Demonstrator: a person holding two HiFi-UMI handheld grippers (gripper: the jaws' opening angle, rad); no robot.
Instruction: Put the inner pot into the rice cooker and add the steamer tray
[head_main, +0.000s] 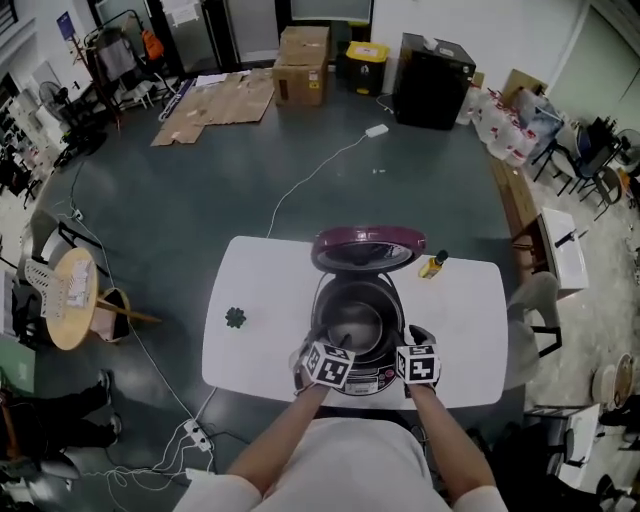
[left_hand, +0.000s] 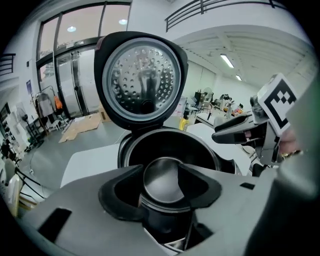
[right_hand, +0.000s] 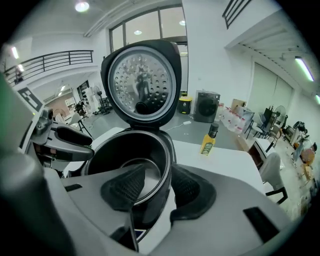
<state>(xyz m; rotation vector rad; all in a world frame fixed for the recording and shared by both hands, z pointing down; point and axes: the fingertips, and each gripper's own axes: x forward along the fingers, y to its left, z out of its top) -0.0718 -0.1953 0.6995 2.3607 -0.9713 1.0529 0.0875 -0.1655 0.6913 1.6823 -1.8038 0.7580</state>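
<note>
A white desk (head_main: 260, 300) carries the rice cooker (head_main: 365, 385), whose lid (head_main: 367, 248) stands tipped open. The inner pot (head_main: 352, 322) sits inside the cooker. At its near rim, the left hand-held gripper (left_hand: 160, 184) is released and holds nothing. The right hand-held gripper (right_hand: 159, 182) is released too, with the rim showing in its gap, ungripped. A yellow bottle (head_main: 433, 265) stands beside the lid.

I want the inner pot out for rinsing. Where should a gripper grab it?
Pinch the inner pot by its thin rim at the front, from above, one jaw inside, one outside. It sits sunk in the rice cooker, so likely only the rim is reachable, and the upright lid blocks the back.
</note>
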